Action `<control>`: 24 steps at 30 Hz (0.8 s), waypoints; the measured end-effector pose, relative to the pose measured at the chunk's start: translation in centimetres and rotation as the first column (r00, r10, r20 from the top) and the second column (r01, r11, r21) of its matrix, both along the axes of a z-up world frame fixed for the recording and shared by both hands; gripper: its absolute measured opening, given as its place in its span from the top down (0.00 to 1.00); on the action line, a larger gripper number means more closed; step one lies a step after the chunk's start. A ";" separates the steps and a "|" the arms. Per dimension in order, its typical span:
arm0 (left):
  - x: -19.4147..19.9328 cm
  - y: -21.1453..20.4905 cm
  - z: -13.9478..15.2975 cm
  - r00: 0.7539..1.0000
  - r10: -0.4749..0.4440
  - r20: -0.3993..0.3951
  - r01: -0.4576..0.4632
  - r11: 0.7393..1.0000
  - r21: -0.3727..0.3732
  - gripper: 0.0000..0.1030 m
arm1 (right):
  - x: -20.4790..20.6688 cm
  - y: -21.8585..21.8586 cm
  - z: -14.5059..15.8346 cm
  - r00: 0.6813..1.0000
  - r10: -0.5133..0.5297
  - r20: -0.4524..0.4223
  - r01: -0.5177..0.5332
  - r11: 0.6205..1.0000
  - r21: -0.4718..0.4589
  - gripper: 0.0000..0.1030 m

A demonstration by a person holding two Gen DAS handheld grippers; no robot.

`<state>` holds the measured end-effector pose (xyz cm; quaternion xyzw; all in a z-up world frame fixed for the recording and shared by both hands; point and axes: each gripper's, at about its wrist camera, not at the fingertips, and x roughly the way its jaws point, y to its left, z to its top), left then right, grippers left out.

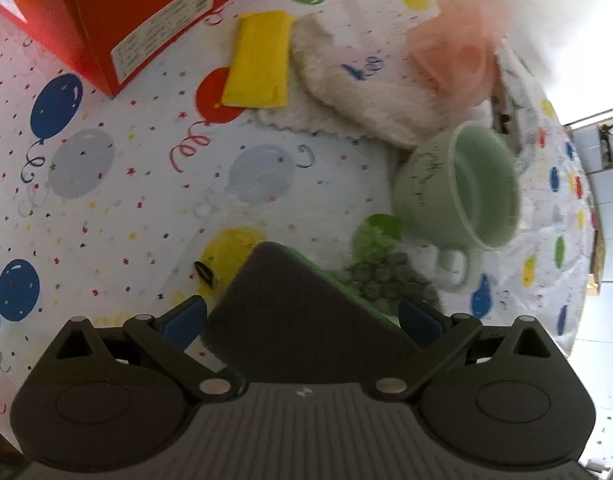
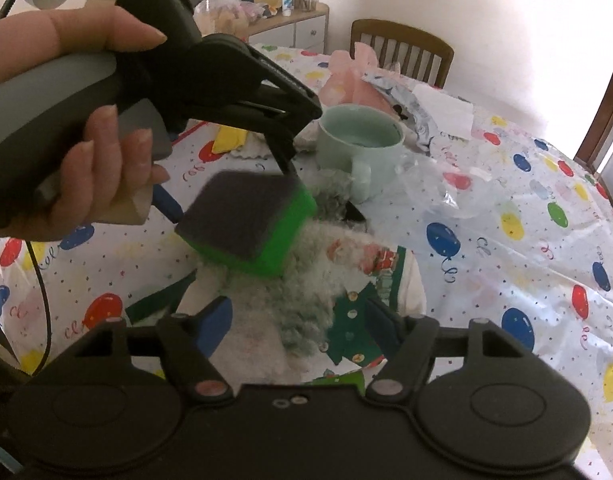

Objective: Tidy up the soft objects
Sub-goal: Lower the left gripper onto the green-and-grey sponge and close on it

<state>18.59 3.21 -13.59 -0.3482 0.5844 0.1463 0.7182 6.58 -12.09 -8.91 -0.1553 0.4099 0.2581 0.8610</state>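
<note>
My left gripper [image 1: 302,316] is shut on a green sponge with a dark scouring face [image 1: 302,312], held above the table; the sponge also shows in the right wrist view [image 2: 250,222], with the left gripper [image 2: 230,196] above it. My right gripper [image 2: 298,320] is open over a fluffy Santa-print Christmas stocking [image 2: 346,276], its fingers to either side of the stocking. A yellow cloth [image 1: 260,66], a cream fluffy cloth [image 1: 354,92] and a pink mesh puff [image 1: 454,52] lie at the far side.
A mint green mug [image 1: 462,188] stands by the cloths, also in the right wrist view [image 2: 358,140]. A red cardboard box [image 1: 118,12] sits at the far left. Crumpled plastic wrap [image 2: 438,184], a foil bag [image 2: 402,100] and a wooden chair [image 2: 402,52] lie beyond.
</note>
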 end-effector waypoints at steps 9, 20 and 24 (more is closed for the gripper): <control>-1.0 0.3 -1.0 0.999 -0.026 0.022 0.026 1.000 0.011 0.11 | 0.3 0.2 -1.0 0.999 -0.009 -0.033 0.009 1.000 -0.003 0.55; -3.1 1.7 -0.3 0.988 -0.120 0.102 0.115 0.992 0.050 0.40 | 0.0 0.4 -1.1 0.998 -0.054 -0.016 0.054 0.998 -0.014 0.91; -4.3 2.2 0.6 0.968 -0.184 0.169 0.173 0.982 0.074 0.57 | -0.6 0.2 -0.5 0.998 -0.069 -0.008 0.069 0.997 0.016 0.99</control>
